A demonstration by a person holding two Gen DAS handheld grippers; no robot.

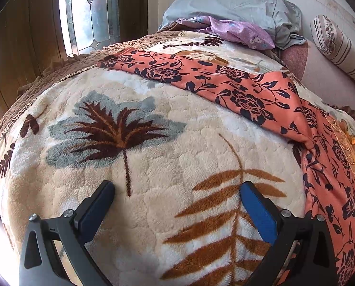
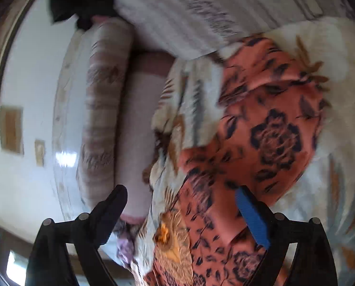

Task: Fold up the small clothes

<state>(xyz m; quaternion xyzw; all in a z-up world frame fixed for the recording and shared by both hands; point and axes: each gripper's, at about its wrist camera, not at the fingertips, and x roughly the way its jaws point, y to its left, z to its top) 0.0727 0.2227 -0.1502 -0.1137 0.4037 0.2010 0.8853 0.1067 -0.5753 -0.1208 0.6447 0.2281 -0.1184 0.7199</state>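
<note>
While both grippers hang over the plush leaf-print blanket (image 1: 153, 124), I see the left gripper (image 1: 177, 197) with fingers spread wide and nothing between them. My right gripper (image 2: 181, 200) is spread too, gripping nothing, its view blurred. The orange floral garment (image 1: 225, 81) lies draped across the blanket's far side and right edge, with the grey pillow (image 1: 230, 4) beyond it.

The left wrist view looks steeply down, close over the cream plush leaf-patterned blanket (image 1: 153, 143). The right wrist view, rolled and blurred, faces 12 o'clock; both share the orange floral garment (image 1: 249, 90) (image 2: 261, 131).
</note>
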